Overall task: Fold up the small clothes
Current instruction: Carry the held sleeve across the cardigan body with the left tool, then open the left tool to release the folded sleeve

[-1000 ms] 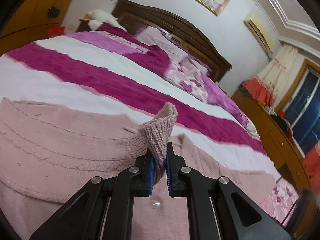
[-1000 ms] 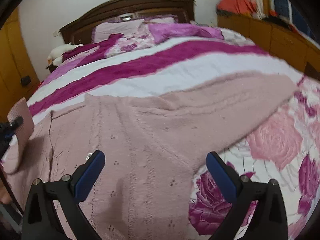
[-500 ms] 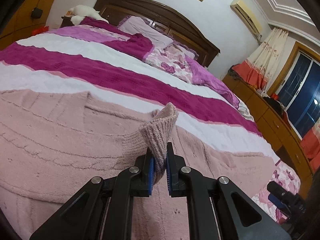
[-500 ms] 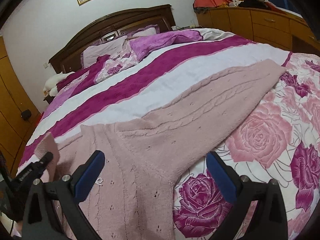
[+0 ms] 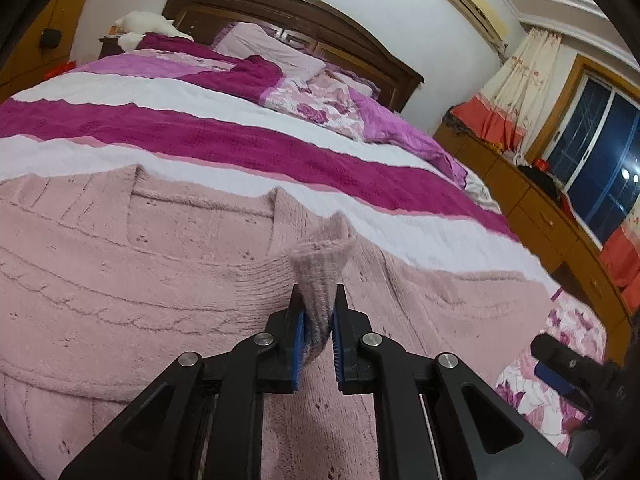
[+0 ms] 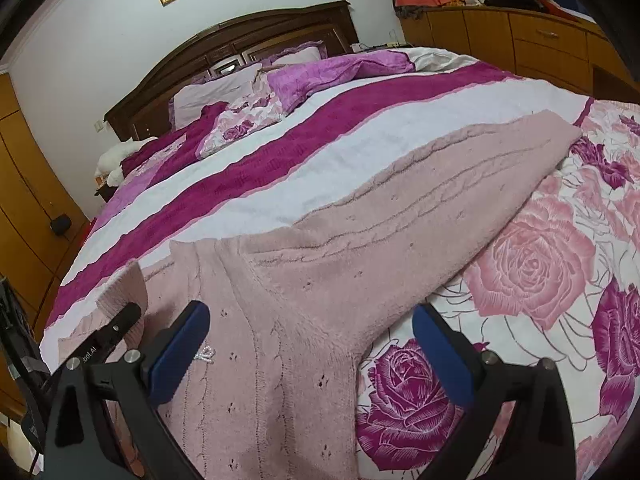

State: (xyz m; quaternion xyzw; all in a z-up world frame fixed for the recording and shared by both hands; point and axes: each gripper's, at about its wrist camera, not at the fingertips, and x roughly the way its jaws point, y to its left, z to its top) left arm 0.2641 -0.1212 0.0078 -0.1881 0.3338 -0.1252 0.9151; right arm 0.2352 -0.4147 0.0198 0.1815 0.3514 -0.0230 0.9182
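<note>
A pink knitted sweater (image 5: 160,280) lies spread on the bed, front up; it also shows in the right wrist view (image 6: 328,280). My left gripper (image 5: 318,320) is shut on the ribbed cuff of the left sleeve (image 5: 320,264), held above the sweater's chest. In the right wrist view that cuff (image 6: 124,292) and the left gripper's finger (image 6: 116,332) show at the left edge. The right sleeve (image 6: 460,184) lies stretched out to the right. My right gripper (image 6: 312,344) is open and empty, low over the sweater's body.
The bed has a striped magenta and white blanket (image 6: 320,132) and a rose-print sheet (image 6: 560,260) at the right. Pillows (image 5: 280,56) and a dark wooden headboard (image 5: 320,28) are at the far end. Wooden cabinets (image 6: 520,40) stand along the right wall.
My left gripper has carried the sleeve cuff inward over the sweater's body. My right gripper has moved back and up a little, still open.
</note>
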